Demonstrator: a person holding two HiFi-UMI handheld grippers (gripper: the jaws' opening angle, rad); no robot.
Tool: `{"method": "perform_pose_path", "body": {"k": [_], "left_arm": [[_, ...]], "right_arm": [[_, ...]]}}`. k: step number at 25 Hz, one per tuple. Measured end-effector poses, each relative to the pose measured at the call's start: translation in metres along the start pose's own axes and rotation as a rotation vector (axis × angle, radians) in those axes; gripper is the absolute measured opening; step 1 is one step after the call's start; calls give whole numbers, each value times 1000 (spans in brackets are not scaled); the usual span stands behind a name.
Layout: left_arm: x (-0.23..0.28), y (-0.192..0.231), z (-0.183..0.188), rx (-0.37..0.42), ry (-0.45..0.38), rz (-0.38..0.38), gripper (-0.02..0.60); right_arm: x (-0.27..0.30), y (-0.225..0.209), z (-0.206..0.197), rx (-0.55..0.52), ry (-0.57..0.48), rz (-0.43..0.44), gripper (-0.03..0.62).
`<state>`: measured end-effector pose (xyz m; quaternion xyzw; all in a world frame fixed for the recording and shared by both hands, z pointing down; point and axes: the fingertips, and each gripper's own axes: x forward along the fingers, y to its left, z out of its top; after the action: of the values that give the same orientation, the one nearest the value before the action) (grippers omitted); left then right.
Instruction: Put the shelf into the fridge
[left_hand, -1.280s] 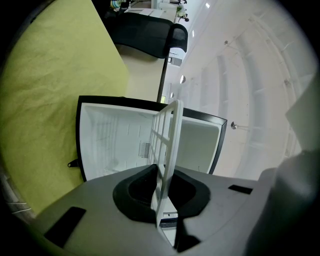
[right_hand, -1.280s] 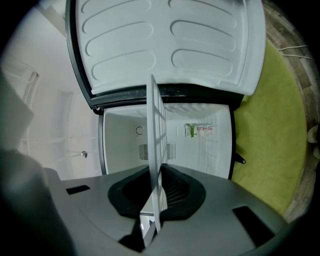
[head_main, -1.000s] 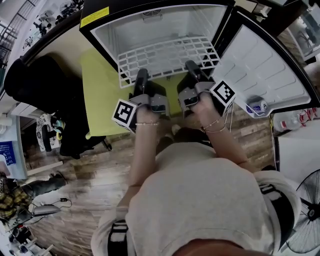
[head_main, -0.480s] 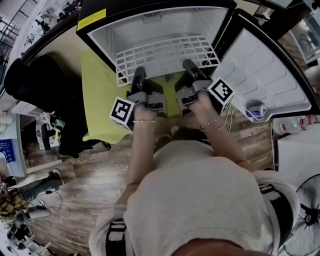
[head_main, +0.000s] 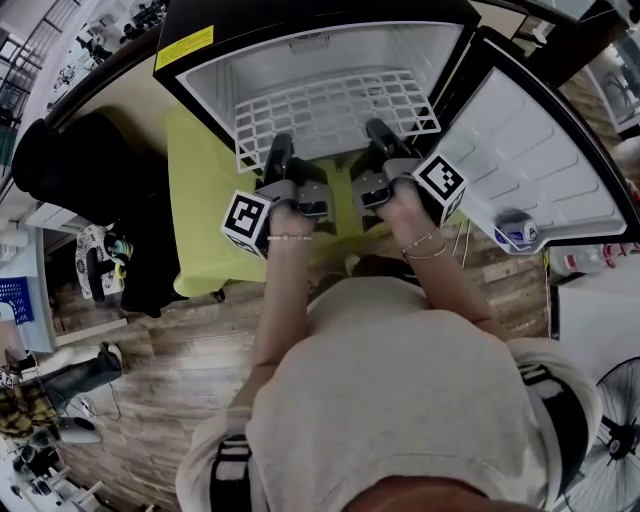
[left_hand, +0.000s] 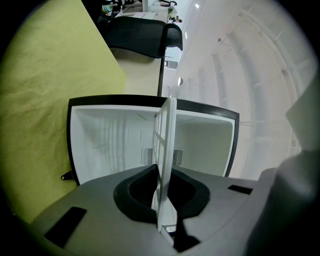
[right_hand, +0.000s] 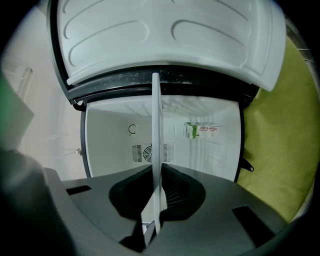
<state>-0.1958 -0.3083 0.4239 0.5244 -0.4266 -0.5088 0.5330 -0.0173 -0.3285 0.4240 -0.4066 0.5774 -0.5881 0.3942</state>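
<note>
Left gripper (head_main: 280, 148), held in the person's left hand (head_main: 283, 225), is clamped on the near edge of the white wire shelf (head_main: 335, 108). Its own view shows both dark jaws pressed against the grid, which is seen edge-on between them (left_hand: 166, 145). The marker cube (head_main: 247, 222) rides at its rear. To the left, a black chair (head_main: 70, 170) stands beside a yellow-green mat (head_main: 200, 200) on the wooden floor (head_main: 150, 370). The black-framed fridge (head_main: 195, 72) rests on the mat with its white interior open toward the person. The shelf lies roughly level in that opening, its far part reaching into the cabinet and its near edge toward the person. It is gripped at two spots, one on each side of its middle. At the right spot, the right gripper (head_main: 378, 132) is likewise shut on the shelf's near edge. Its view shows the jaws (right_hand: 155, 200) closed against the thin white grid (right_hand: 156, 135), with a vent grille (right_hand: 150, 152) visible on the fridge's back wall beyond. A second marker cube (head_main: 440, 185) sits beside the right hand (head_main: 405, 205), whose wrist wears thin bracelets. Farther right, the fridge door (head_main: 530, 150) stands swung wide open, its moulded white liner facing up. A floor fan (head_main: 615, 440) shows at the lower right corner.
</note>
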Motion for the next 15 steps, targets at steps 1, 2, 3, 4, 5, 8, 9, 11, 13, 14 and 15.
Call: {"method": "perform_pose_path", "body": {"k": [1, 2, 3, 4, 5, 8, 9, 11, 13, 14, 15], "left_arm": [[2, 0, 1, 1, -2, 1, 29], [3, 0, 1, 2, -3, 1, 29], [2, 0, 1, 3, -4, 1, 29], [-1, 0, 0, 4, -4, -1, 29], [-6, 0, -1, 6, -5, -3, 29], [-9, 0, -1, 8, -14, -9, 29], [-4, 1, 0, 8, -18, -8, 29], [10, 3, 4, 11, -25, -5, 29], [26, 4, 9, 14, -33, -4, 29], [31, 5, 11, 16, -36, -3, 29], [34, 6, 12, 20, -39, -2, 29]], "right_arm": [[2, 0, 0, 0, 1, -2, 25], [4, 0, 1, -1, 3, -2, 25], [3, 0, 0, -1, 3, -1, 25], [-1, 0, -1, 0, 3, 0, 25], [-6, -1, -2, 2, 3, 2, 23], [-8, -2, -4, 8, 10, 5, 23], [-3, -2, -3, 10, 12, 3, 23], [12, -2, 1, 14, 15, -4, 23], [29, -3, 5, 17, 21, -12, 23], [35, -3, 6, 18, 24, -15, 23], [39, -4, 6, 20, 25, -17, 23]]}}
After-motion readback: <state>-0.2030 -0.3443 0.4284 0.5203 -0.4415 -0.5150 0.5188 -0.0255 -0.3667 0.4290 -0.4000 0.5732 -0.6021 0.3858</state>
